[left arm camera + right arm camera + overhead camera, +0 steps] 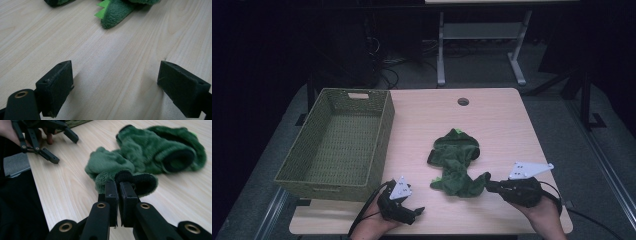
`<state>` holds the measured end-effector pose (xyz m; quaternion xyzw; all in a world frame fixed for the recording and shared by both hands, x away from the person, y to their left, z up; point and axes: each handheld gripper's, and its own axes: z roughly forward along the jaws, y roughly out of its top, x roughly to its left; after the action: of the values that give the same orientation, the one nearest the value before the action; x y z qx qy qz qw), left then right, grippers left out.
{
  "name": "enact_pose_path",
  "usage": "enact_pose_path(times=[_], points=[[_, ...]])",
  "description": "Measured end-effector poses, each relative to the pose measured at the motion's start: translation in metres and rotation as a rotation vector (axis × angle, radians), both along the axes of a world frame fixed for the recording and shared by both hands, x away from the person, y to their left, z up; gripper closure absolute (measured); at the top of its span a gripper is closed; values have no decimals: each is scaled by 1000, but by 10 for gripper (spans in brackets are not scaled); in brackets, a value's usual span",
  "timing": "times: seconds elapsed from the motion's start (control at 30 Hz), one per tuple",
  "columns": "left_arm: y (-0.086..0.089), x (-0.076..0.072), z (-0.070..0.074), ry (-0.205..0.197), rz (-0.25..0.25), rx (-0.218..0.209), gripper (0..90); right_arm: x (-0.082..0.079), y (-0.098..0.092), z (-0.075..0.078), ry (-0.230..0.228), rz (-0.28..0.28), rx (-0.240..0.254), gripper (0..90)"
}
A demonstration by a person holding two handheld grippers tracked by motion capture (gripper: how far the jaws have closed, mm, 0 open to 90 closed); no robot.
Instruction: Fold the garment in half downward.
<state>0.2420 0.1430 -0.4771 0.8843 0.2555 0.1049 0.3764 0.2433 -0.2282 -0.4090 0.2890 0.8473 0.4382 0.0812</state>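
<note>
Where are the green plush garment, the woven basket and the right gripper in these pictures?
green plush garment [455, 162], high view, middle of the body.
woven basket [388, 122], high view, right wall.
right gripper [118, 188], right gripper view, closed jaw tips pinching the black cuff.

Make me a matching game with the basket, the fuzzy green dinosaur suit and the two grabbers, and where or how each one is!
Things:
1. basket
2. green plush costume
3. left gripper
4. right gripper

States:
A. jaws wide open over bare table
B. jaws pinched shut on a dark-cuffed end of the plush
C. lying crumpled in the middle of the table
D. standing at the table's left edge, nothing inside

Pairs: 1-D, 2-C, 3-A, 4-B
</note>
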Motion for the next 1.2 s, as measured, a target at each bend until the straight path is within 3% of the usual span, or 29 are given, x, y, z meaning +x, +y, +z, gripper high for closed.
enact_pose_path(times=[0.27, 0.77, 1.0, 1.1, 1.2], points=[[0, 0, 0, 1, -1, 0, 126, 11, 28, 11, -36, 85, 5, 860], [0, 0, 0, -4, -1, 2, 126, 41, 70, 4, -1, 177, 10, 848], [0, 0, 0, -3, -3, 4, 127, 45, 72, 7, -24, 154, 44, 782], [0, 0, 0, -3, -4, 6, 127, 47, 65, 9, -33, 108, 39, 849], [0, 0, 0, -4, -1, 2, 127, 52, 62, 4, -21, 54, 4, 893]])
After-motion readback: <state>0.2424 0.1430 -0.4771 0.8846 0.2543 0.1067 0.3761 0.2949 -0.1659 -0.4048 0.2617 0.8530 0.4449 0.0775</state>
